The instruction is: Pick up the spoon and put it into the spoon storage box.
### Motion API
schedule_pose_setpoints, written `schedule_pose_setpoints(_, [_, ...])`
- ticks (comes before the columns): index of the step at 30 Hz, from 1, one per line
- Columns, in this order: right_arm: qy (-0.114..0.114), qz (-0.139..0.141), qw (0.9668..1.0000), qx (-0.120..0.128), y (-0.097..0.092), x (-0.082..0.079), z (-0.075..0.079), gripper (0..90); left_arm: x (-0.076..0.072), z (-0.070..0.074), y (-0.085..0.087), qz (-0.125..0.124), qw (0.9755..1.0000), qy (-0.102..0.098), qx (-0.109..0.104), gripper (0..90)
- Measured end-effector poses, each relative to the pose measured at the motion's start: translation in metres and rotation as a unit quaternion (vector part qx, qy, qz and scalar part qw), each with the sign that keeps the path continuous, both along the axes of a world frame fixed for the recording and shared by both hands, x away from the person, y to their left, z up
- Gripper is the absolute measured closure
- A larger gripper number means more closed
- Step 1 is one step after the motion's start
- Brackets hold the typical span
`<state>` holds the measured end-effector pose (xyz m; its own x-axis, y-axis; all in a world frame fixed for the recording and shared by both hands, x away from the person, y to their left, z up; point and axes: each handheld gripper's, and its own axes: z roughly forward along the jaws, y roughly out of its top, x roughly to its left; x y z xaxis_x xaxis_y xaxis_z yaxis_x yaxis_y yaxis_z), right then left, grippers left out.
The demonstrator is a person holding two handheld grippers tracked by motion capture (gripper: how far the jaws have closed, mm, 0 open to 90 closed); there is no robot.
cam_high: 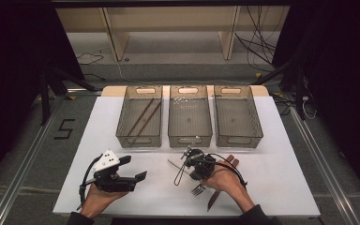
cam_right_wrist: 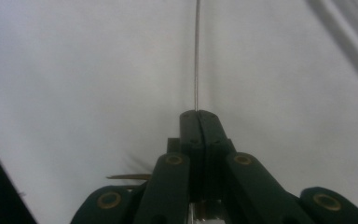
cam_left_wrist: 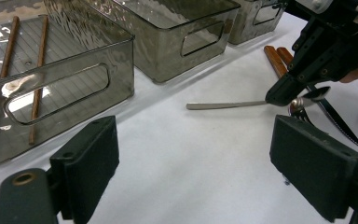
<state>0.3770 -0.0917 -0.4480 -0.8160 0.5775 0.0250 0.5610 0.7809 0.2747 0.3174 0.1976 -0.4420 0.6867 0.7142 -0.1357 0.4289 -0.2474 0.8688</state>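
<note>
The right gripper (cam_high: 188, 159) is squeezed tight on a thin metal spoon (cam_left_wrist: 223, 105). In the right gripper view its two black jaws are pressed together, and the spoon's flat handle (cam_right_wrist: 196, 56) sticks straight out toward 12 o'clock. In the left gripper view the jaws pinch the spoon just beside its bowl, and the handle points toward 9 o'clock, just above the white table (cam_high: 281, 178). I cannot tell if the handle tip touches the table.

The spoon is in front of the middle box (cam_high: 190, 117), near the table's front edge. A fork (cam_high: 198, 189) and a knife (cam_high: 212, 200) lie under the right hand (cam_high: 222, 180). Two brown handles (cam_left_wrist: 277, 59) lie at about 1 o'clock from the gripper.

The left gripper (cam_high: 138, 177) is open wide. Nothing is between its jaws. It sits in the left hand (cam_high: 98, 197) at about 9 o'clock from the spoon, well apart from it, and points toward 3 o'clock.

Three clear boxes stand in a row at the back. The left box (cam_high: 139, 117) has two brown chopsticks (cam_high: 143, 117) in it. The right box (cam_high: 237, 116) stands beside the middle one.
</note>
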Motion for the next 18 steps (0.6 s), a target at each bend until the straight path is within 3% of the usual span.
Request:
schedule_pose_setpoints(8, [0.005,0.012,0.9999,0.005,0.000,0.000,0.000,90.0,0.000,0.000,0.000,0.000,1.0000,0.000,0.000,14.9])
schedule_pose_setpoints(18, [-0.014,-0.006,0.9985,0.052,-0.011,0.006,0.022,90.0,0.000,0.000,0.001,0.005,1.0000,-0.003,-0.006,14.9])
